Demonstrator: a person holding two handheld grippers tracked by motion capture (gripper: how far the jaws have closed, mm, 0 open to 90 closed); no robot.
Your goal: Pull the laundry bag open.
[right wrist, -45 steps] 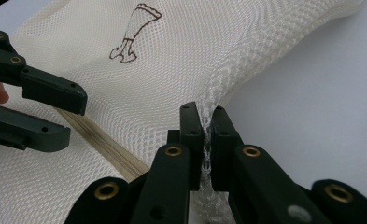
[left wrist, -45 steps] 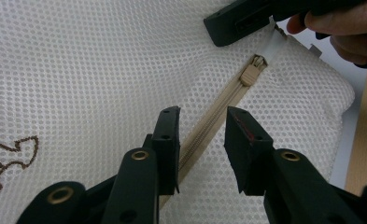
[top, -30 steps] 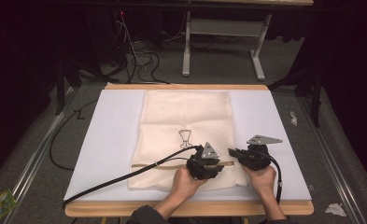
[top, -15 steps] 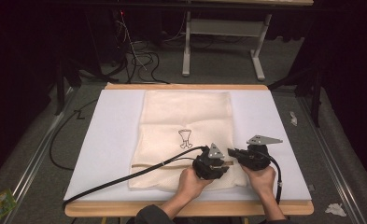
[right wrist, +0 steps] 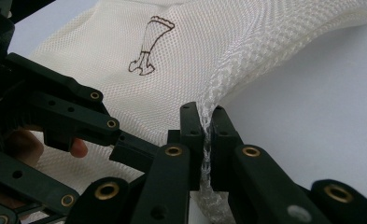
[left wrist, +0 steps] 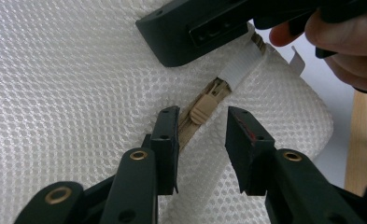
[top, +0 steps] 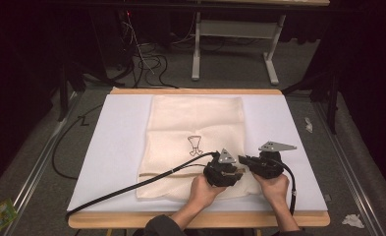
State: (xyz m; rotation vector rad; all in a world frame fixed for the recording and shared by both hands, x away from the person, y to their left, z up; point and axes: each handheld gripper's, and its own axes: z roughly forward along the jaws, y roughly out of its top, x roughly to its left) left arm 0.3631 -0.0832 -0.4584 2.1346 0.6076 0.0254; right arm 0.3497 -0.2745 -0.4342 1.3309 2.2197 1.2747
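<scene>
The mesh bag (top: 193,142) is covering the middle of the table (top: 117,147), leaving bare white strips open to its left and right where a gripper could pass. At the bag's near right corner room is tight: the left gripper (left wrist: 202,126) and right gripper (right wrist: 205,122) are crowding side by side. The left gripper's jaws have just been opening and are standing apart, with the tan zipper pull (left wrist: 203,106) lying between them, untouched. The right gripper's body is blocking the way just beyond that pull. Left of the bag's near edge, a black cable (top: 131,189) is trailing across the table.
</scene>
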